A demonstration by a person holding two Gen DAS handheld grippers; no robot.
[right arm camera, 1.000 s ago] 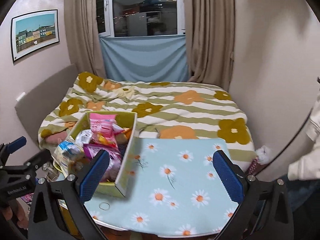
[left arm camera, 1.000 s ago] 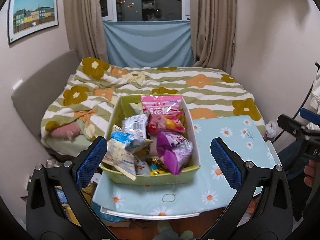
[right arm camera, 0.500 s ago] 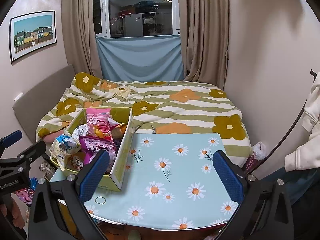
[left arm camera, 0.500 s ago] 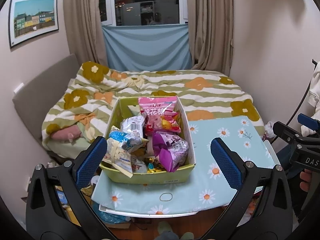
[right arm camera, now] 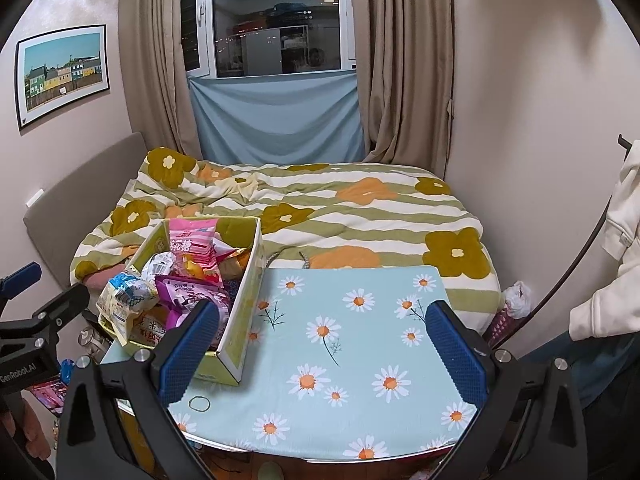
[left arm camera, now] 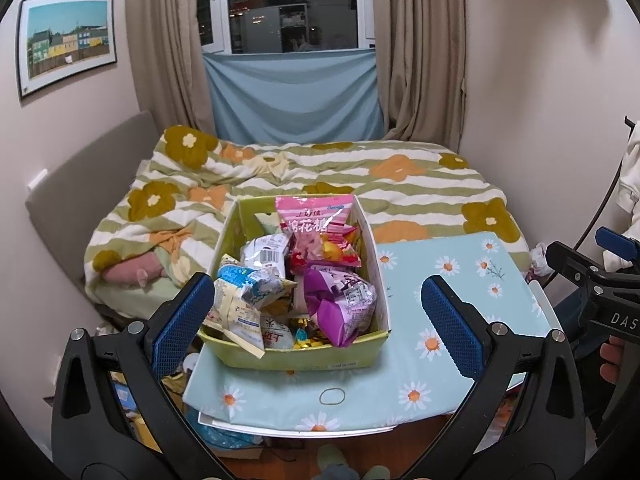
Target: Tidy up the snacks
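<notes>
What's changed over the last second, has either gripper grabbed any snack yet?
No. Both grippers, left and right, have pulled back a little from the table, so more of it shows. Both stay open and empty. The box and its snacks lie as before.

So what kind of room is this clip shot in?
Most likely a bedroom at home: a bed with a flowered striped quilt, a curtained window, and a small daisy-cloth table holding a box of snacks.

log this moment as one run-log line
phase: pre-grasp | left gripper: open, empty, facing snack box | right gripper: open, empty, over daisy tablecloth | snacks: all in box
</notes>
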